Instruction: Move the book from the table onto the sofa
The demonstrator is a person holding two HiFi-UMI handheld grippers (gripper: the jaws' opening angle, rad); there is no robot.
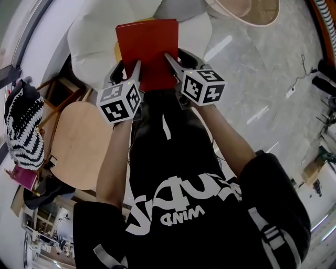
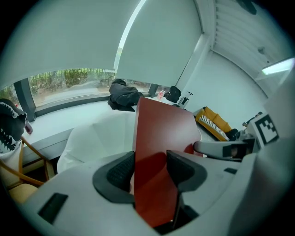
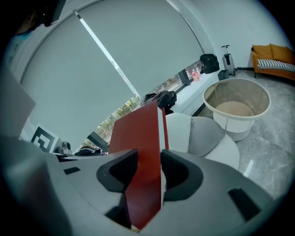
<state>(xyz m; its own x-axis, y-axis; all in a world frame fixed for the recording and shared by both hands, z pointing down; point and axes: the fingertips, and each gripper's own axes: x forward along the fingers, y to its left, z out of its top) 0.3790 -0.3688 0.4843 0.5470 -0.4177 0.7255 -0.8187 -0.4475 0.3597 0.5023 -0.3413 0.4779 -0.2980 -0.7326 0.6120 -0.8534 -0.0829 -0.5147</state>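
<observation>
Holding book [image 1: 147, 50] up in both grippers, against white sofa [image 1: 92, 31].

Clamping its near edge with left gripper [image 1: 137, 65] at 7 o'clock and right gripper [image 1: 169, 57] at 5 o'clock, both sets of pads pressed on the red covers. Seen from the head view at 12 o'clock, with chair [image 1: 79, 142] at 9 o'clock and round table [image 1: 252, 13] at 1 o'clock.

A black-and-white striped plush toy [image 1: 23, 131] lies just beside a round-seated wooden chair [image 1: 79, 142]. Pale roller blinds [image 3: 115, 55] cover the windows, and a mustard couch [image 3: 273, 59] stands on grey marble floor [image 1: 262, 79].
</observation>
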